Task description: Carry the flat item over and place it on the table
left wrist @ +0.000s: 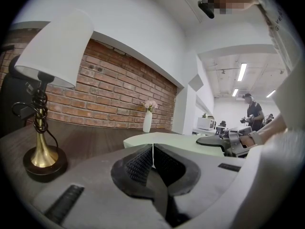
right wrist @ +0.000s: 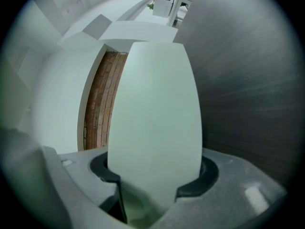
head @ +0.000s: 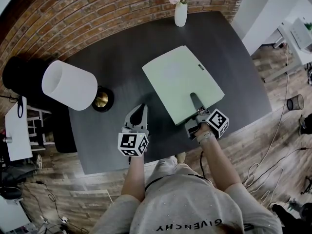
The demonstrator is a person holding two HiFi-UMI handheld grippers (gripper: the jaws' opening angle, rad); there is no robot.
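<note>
Right hand-held gripper (head: 194, 99) clamped the flat item (head: 178, 77) by its near edge only — it could pivot, skidding across the desk (head: 122, 57).

I think this is a homey corner set up inside an office. I see a red brick wall (head: 97, 13), a dark table (head: 234, 72), a lamp (head: 68, 84) and a vase (head: 181, 13) of pink flowers. Farther off are long ceiling lights (left wrist: 241, 72), a white desk (head: 291, 45), wires (head: 253, 169) on the wood floor (head: 243, 135) and a standing person (left wrist: 252, 113).
</note>
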